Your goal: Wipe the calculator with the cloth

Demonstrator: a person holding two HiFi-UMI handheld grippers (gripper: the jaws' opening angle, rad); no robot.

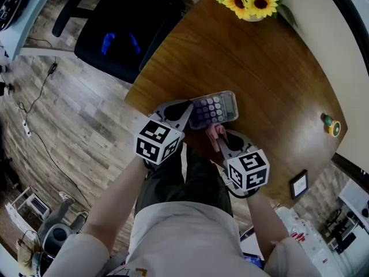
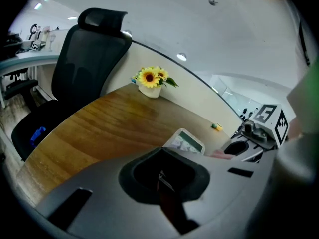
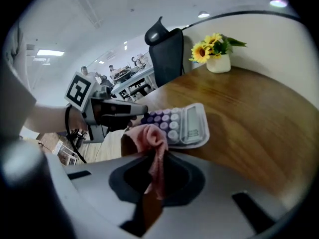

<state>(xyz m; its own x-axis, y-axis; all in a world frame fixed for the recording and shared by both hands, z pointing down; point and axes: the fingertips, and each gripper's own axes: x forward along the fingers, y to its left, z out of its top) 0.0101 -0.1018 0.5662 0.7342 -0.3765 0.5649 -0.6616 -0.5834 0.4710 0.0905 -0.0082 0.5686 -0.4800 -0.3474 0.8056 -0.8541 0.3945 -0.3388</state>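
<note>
A grey calculator (image 1: 216, 108) with purple keys lies on the wooden table (image 1: 259, 62), close to its near edge. My left gripper (image 1: 185, 113) reaches the calculator's left end and looks shut on that edge; in the left gripper view the calculator (image 2: 187, 141) shows just past the closed jaws. The right gripper (image 1: 218, 136) is shut on a pink cloth (image 3: 149, 136), and the bunched cloth rests at the calculator's (image 3: 187, 123) near key side. In the right gripper view the left gripper (image 3: 134, 111) points at the purple keys.
A pot of sunflowers (image 1: 251, 2) stands at the table's far edge. A small yellow-green object (image 1: 331, 126) sits at the right edge, with a little black frame (image 1: 298, 183) nearer. A black office chair (image 1: 115, 33) stands left of the table.
</note>
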